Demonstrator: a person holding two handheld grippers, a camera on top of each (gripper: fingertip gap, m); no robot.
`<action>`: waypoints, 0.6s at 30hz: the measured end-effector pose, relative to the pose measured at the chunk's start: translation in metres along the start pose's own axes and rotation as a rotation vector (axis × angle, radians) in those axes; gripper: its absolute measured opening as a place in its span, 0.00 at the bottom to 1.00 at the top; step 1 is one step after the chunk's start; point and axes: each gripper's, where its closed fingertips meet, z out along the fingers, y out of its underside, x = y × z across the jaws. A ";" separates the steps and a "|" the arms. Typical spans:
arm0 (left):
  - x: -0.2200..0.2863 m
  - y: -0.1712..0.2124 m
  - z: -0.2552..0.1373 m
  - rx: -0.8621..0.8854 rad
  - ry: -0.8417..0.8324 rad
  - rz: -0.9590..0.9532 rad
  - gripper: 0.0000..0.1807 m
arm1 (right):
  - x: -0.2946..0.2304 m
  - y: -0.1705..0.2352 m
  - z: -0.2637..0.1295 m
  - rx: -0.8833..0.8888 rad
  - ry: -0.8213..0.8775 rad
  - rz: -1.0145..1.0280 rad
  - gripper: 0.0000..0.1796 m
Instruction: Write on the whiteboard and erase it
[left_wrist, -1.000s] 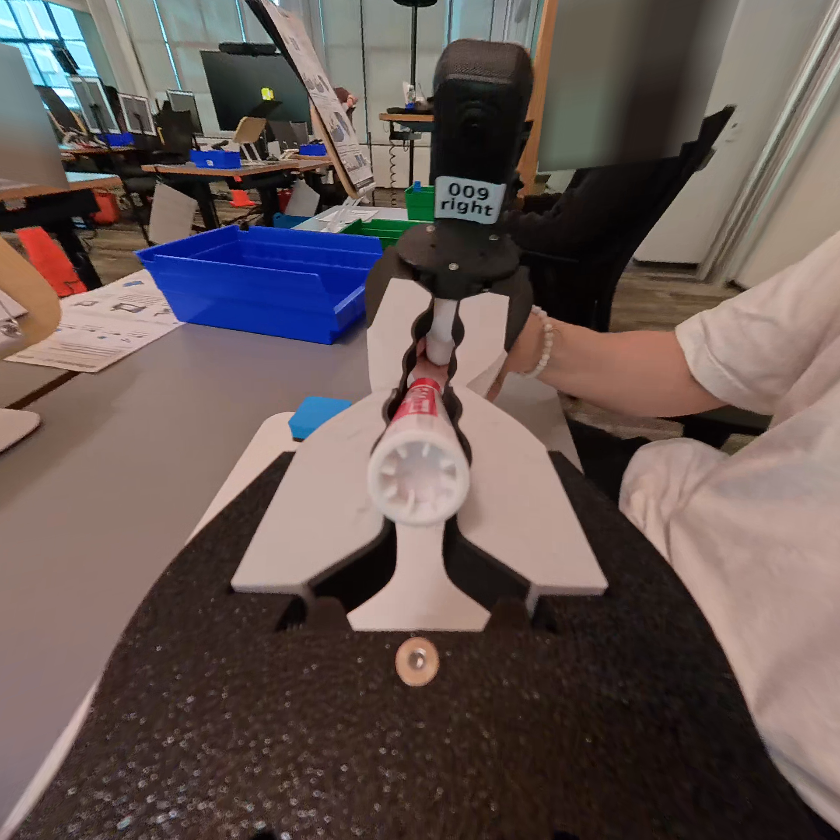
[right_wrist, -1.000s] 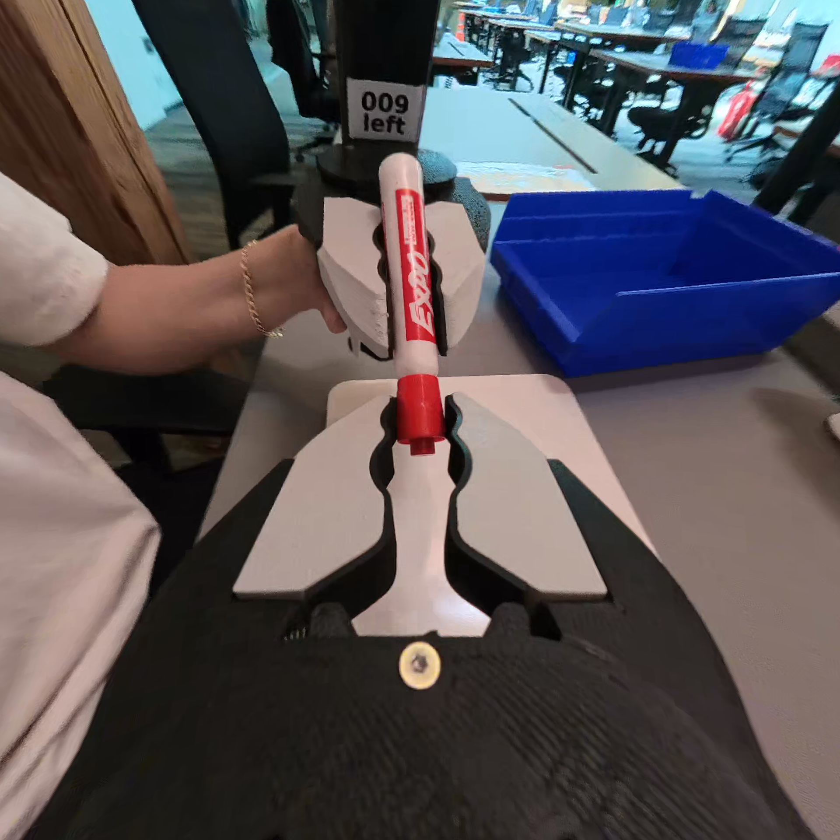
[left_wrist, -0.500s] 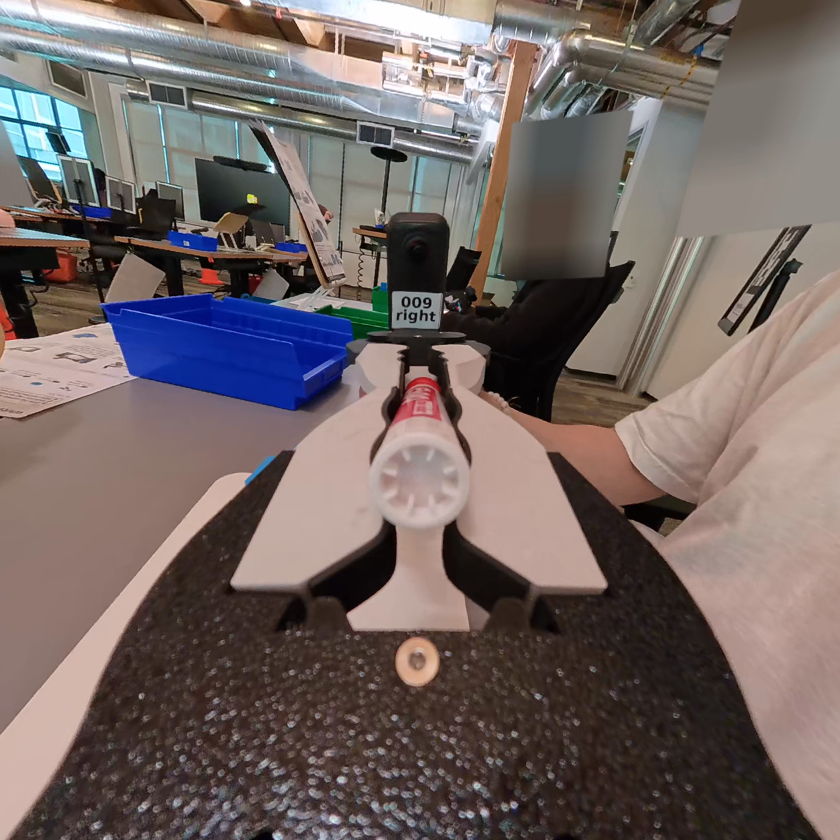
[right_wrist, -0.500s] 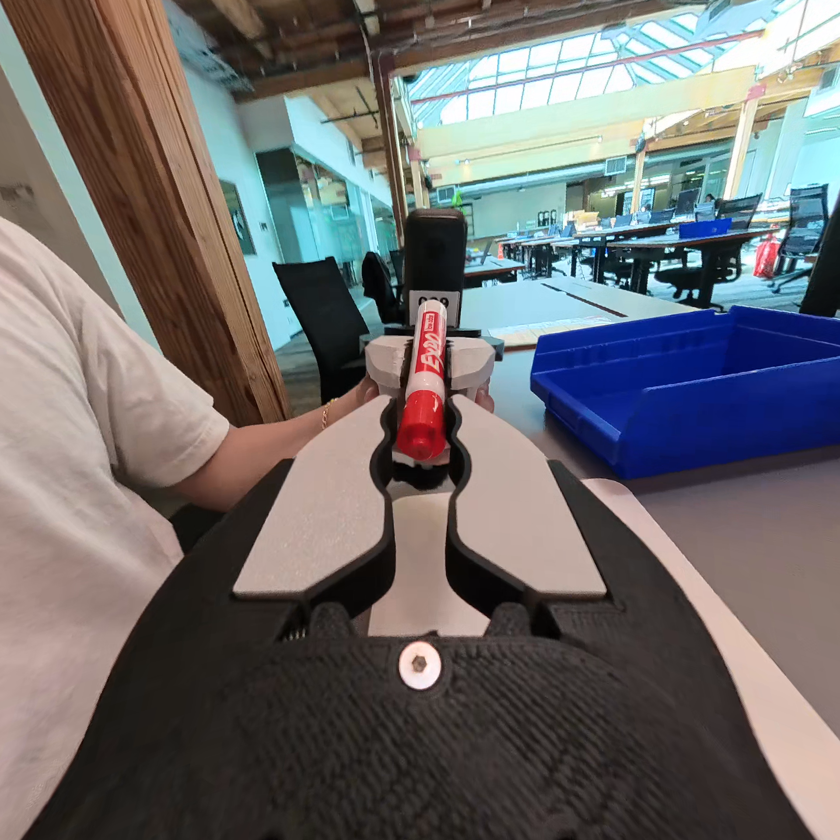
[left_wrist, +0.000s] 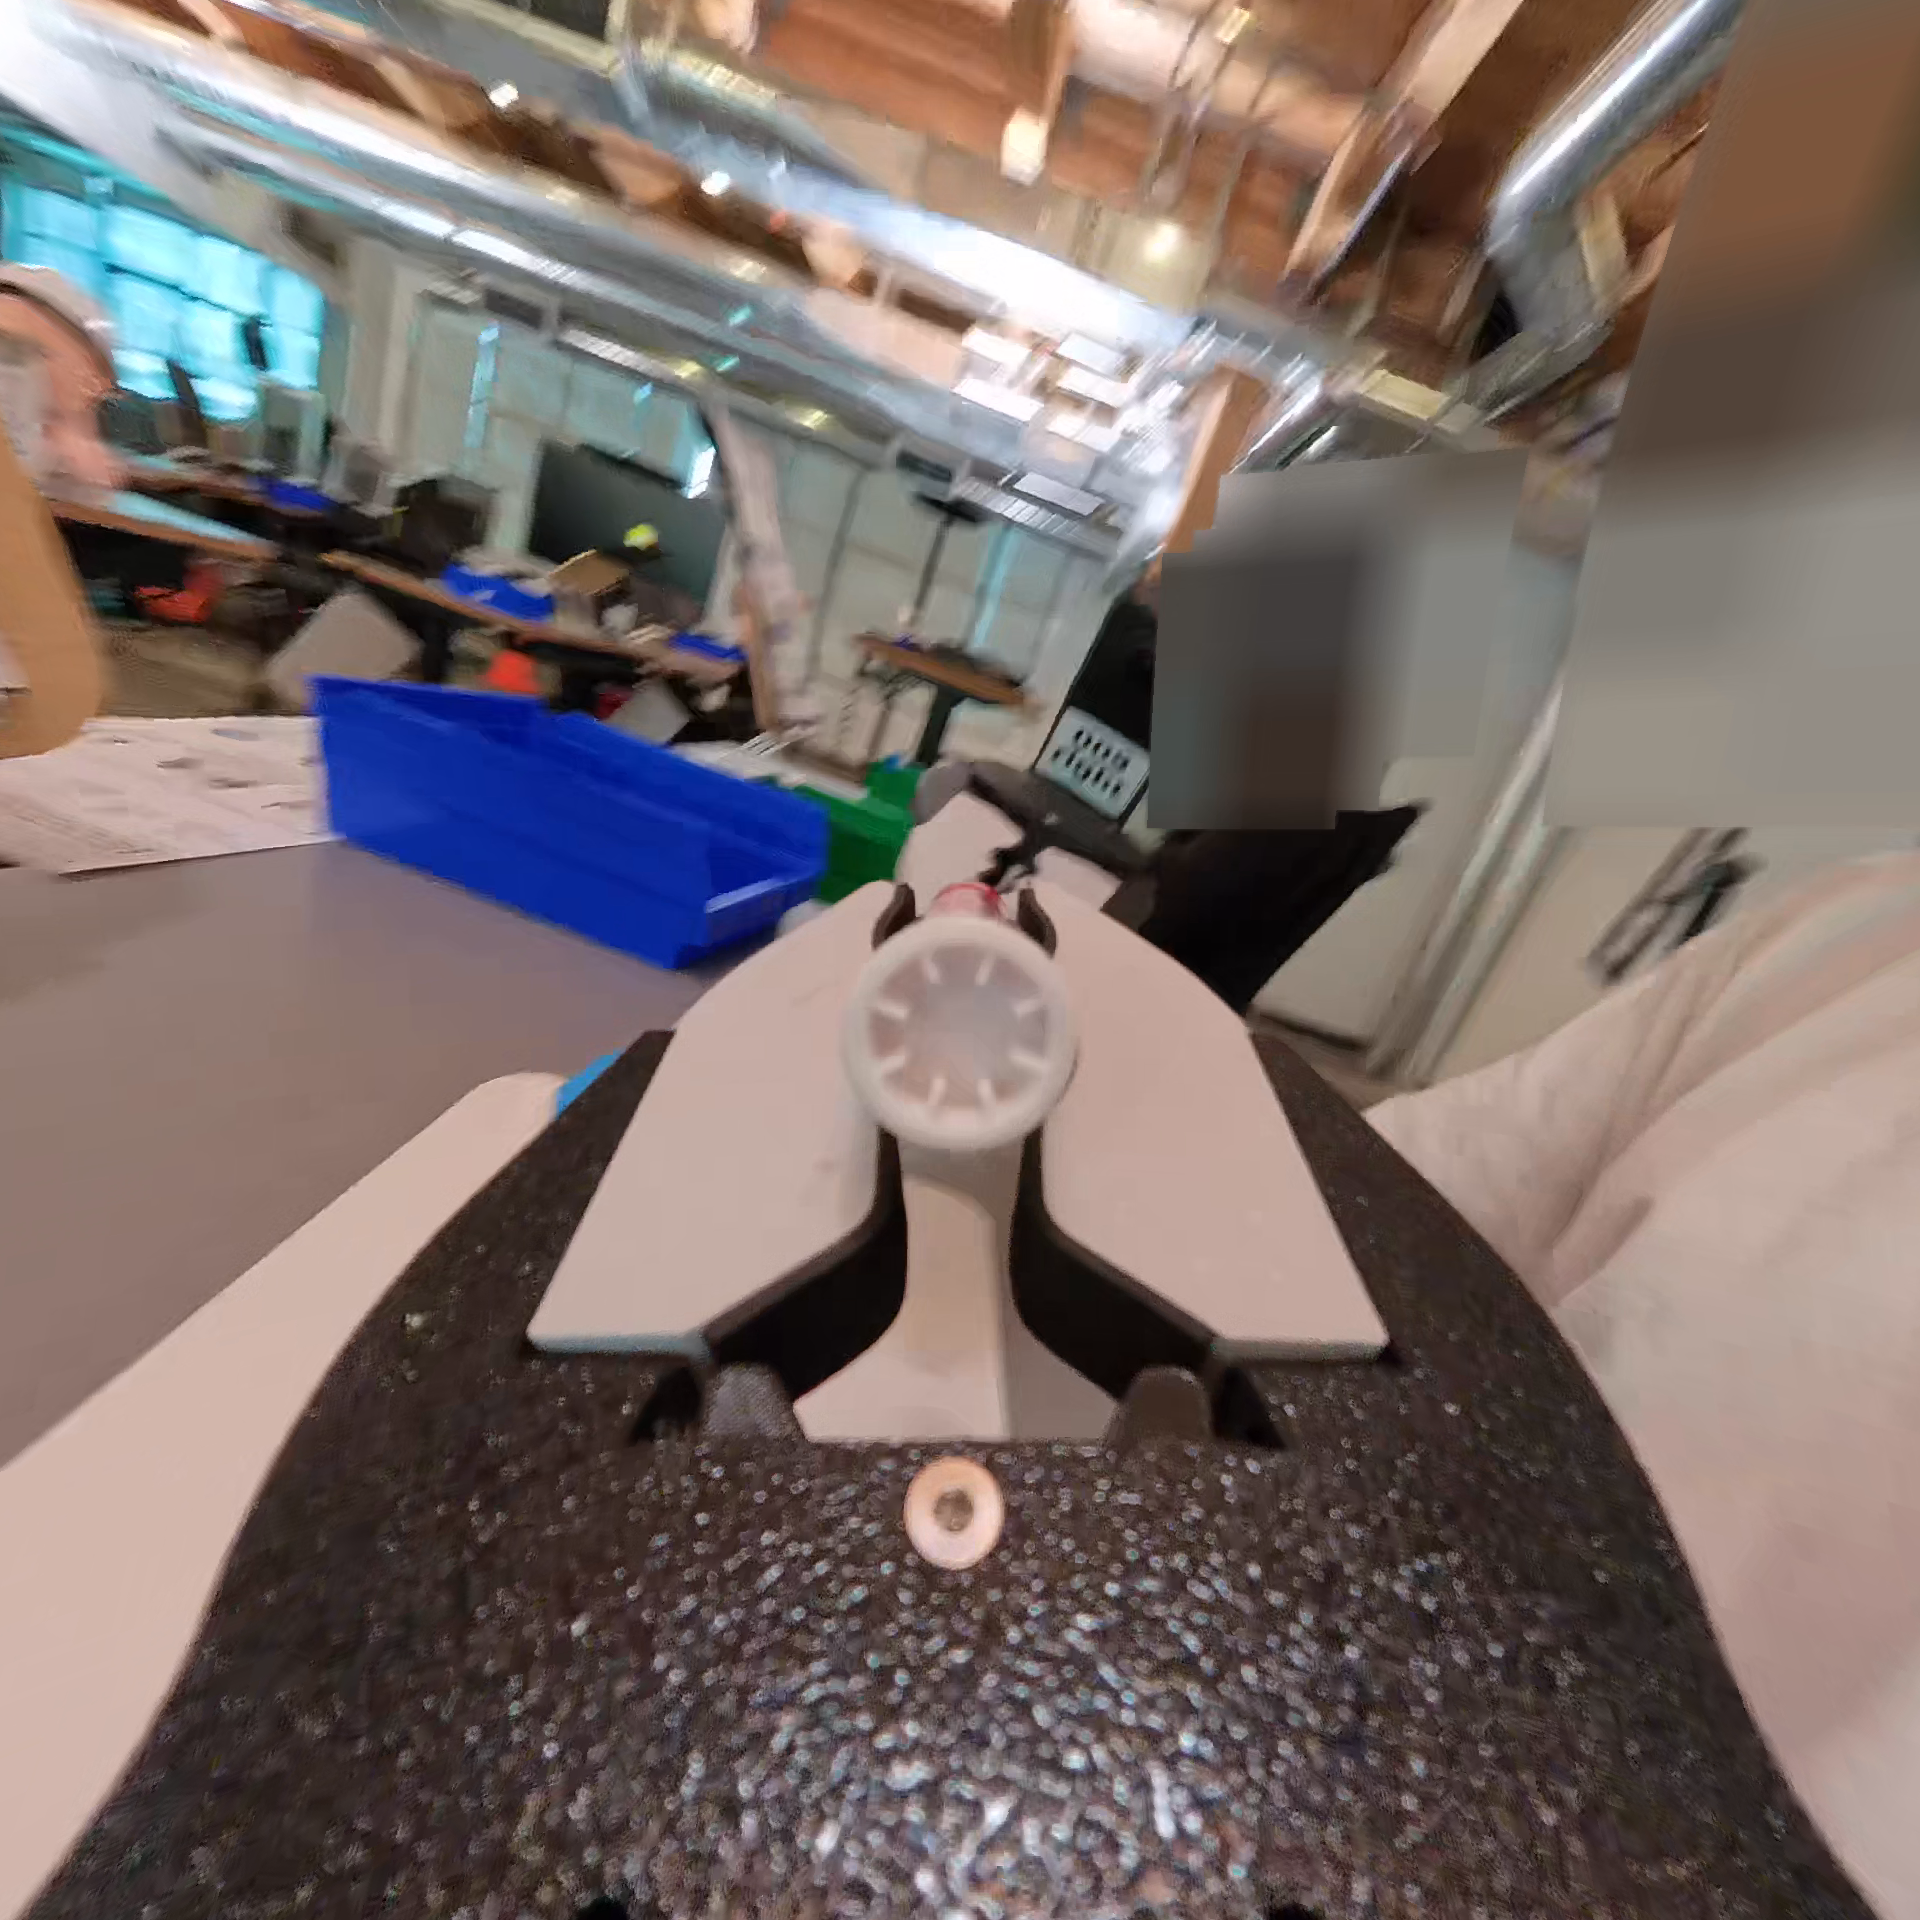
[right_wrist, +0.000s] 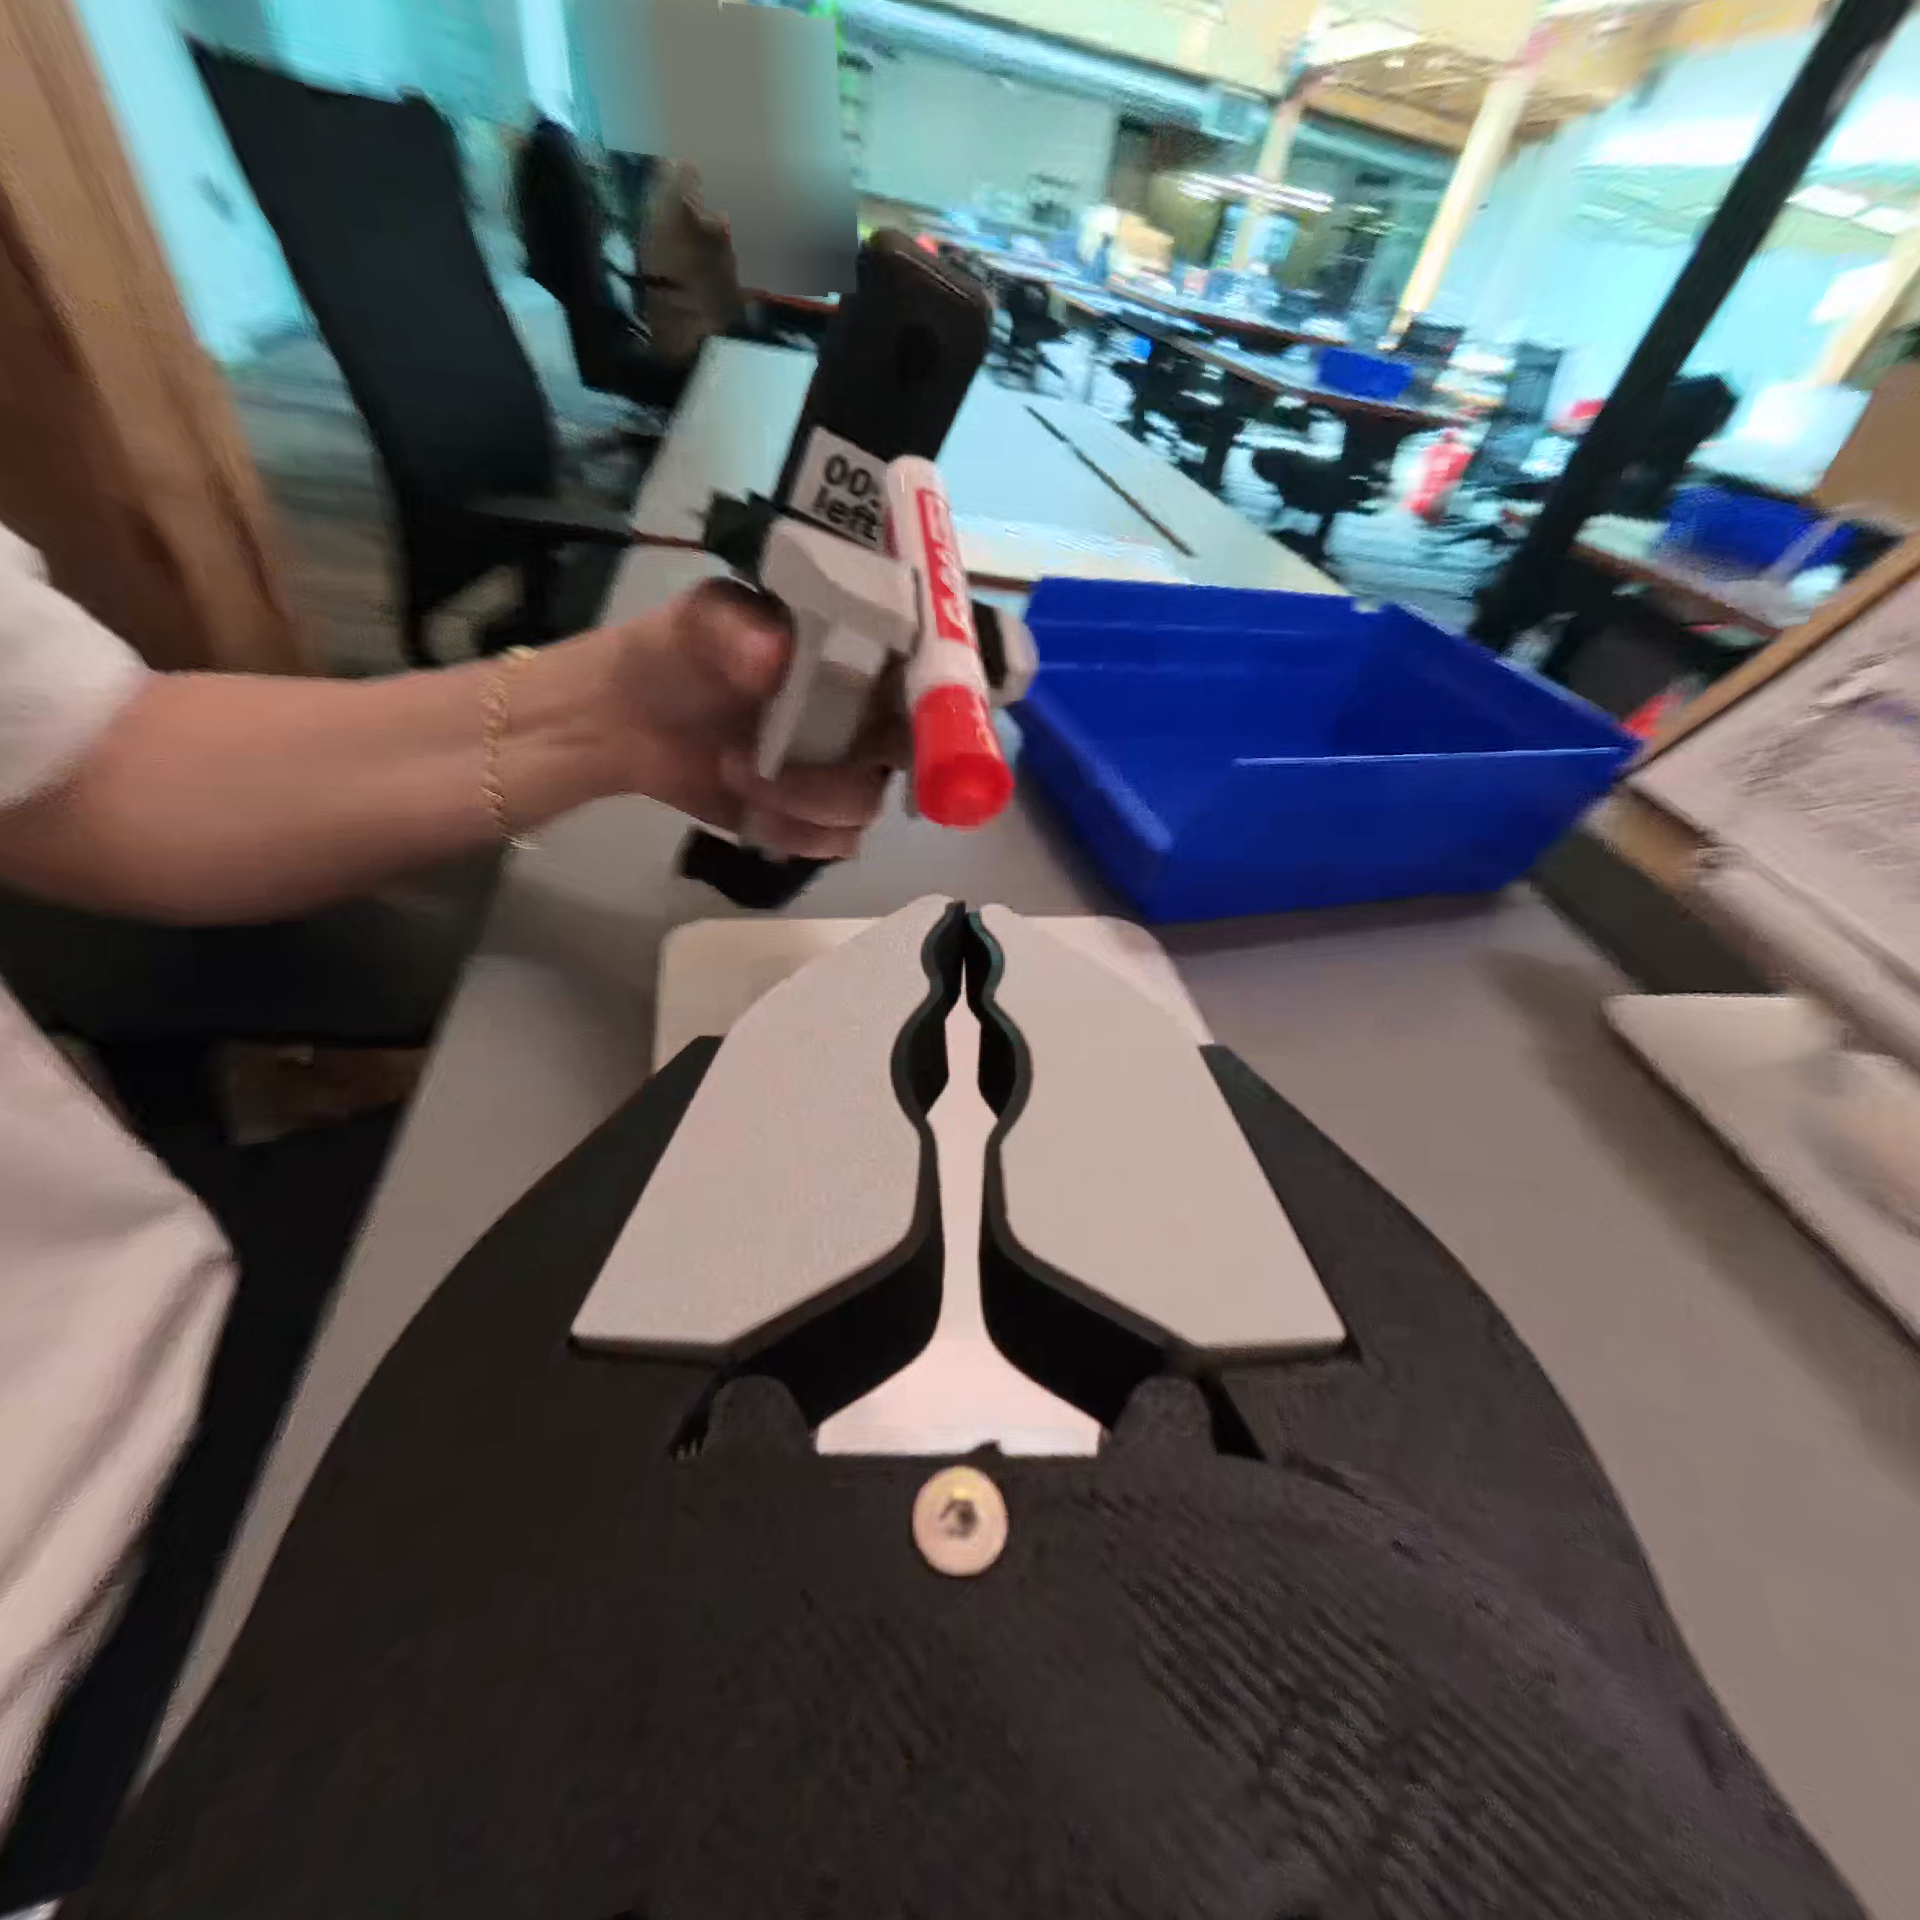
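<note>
My left gripper (left_wrist: 961, 904) is shut on a whiteboard marker (left_wrist: 958, 1049), whose white rear end faces the camera. In the right wrist view a hand holds the left gripper (right_wrist: 935, 623) up over the table, and the marker (right_wrist: 940, 582) slants down with its red cap (right_wrist: 961, 769) on. My right gripper (right_wrist: 961, 920) is shut and empty, just below and short of the cap. The white whiteboard (right_wrist: 717, 977) lies flat under both grippers and also shows in the left wrist view (left_wrist: 156, 1455). A blue eraser (left_wrist: 587, 1070) peeks out beside the left gripper.
A blue bin (right_wrist: 1320, 727) stands on the grey table beyond the whiteboard and also shows in the left wrist view (left_wrist: 561, 790), with a green bin (left_wrist: 862, 831) behind it. Printed papers (left_wrist: 156, 779) lie far left. A propped board (right_wrist: 1818, 748) stands at right. One gripper's finger ends stand about 6 cm off the other's.
My right gripper was closed around the red cap; it has now come off the cap and shut empty. The left gripper moved up and away with the capped marker. Both views are blurred by motion.
</note>
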 end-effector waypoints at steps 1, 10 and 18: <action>-0.006 0.004 -0.001 -0.043 -0.045 0.048 0.10 | 0.001 -0.002 0.000 0.048 -0.024 0.036 0.00; 0.003 0.003 0.012 -0.003 0.011 0.072 0.10 | -0.004 -0.018 0.007 0.308 -0.094 0.137 0.15; 0.005 0.008 0.017 -0.001 0.021 0.076 0.10 | -0.003 -0.018 0.014 0.293 -0.077 0.159 0.11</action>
